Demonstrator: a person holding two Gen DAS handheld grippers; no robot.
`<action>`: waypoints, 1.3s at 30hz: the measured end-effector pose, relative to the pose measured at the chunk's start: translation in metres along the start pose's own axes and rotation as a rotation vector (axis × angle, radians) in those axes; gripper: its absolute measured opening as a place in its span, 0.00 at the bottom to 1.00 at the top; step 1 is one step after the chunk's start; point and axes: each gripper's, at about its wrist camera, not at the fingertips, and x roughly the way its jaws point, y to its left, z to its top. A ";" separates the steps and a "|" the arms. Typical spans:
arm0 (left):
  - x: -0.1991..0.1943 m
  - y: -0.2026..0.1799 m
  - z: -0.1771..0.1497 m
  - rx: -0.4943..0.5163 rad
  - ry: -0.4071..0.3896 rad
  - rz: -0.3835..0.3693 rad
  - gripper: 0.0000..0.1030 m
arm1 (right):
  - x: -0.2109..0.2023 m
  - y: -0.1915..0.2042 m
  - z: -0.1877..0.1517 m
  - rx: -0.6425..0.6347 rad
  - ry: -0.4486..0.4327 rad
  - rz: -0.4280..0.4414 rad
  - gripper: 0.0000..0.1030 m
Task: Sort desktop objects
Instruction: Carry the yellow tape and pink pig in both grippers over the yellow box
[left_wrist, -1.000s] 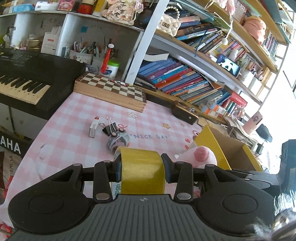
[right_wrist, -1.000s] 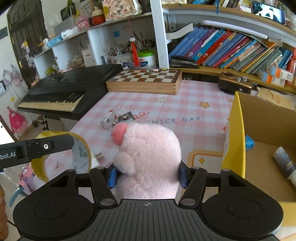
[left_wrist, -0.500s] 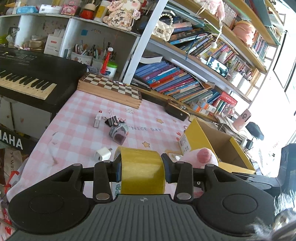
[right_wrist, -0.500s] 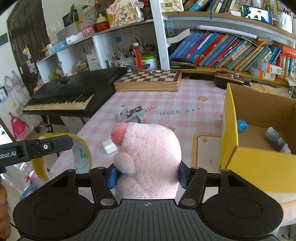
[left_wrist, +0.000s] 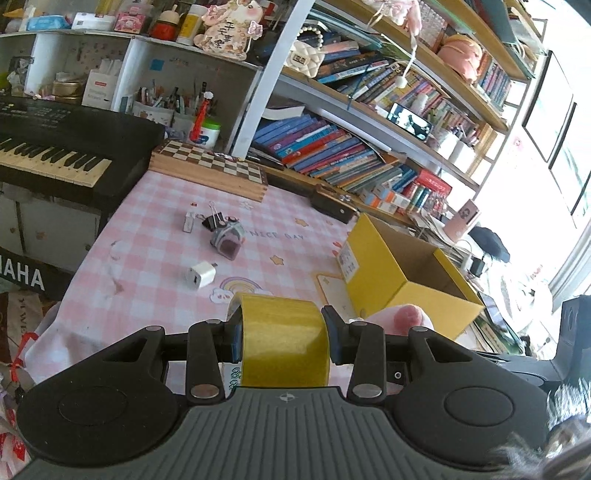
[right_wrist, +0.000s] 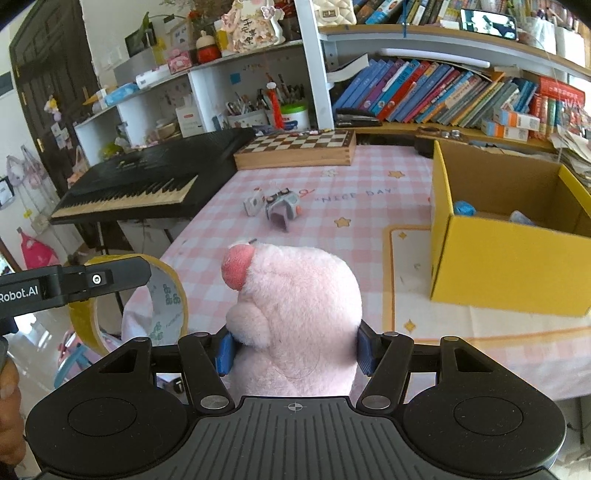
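Both grippers have drawn back from the tabletop (left_wrist: 155, 236): left gripper (left_wrist: 284, 334) jaws pinching yellow tape roll (left_wrist: 284, 341); right gripper (right_wrist: 293, 350) jaws pinching pink plush toy (right_wrist: 295, 317).

We find both views set behind their own tools, looking forward over the near edge of the pink-checked counter (left_wrist: 155, 258) toward the bookshelves. The left view faces across the counter with the yellow box (left_wrist: 391, 273) to its right. The right view sits closer to that box (right_wrist: 506, 266) and catches the left tool (right_wrist: 74, 284) at its left edge. Both share the chessboard (left_wrist: 210, 166) and keyboard (right_wrist: 140, 184).
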 end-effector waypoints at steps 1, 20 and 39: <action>-0.002 -0.001 -0.002 0.004 0.003 -0.005 0.36 | -0.002 0.000 -0.003 0.005 0.001 -0.003 0.59; 0.002 -0.026 -0.017 0.099 0.078 -0.148 0.36 | -0.038 -0.012 -0.040 0.123 0.005 -0.114 0.59; 0.039 -0.071 -0.024 0.188 0.167 -0.294 0.36 | -0.061 -0.050 -0.059 0.244 0.002 -0.240 0.59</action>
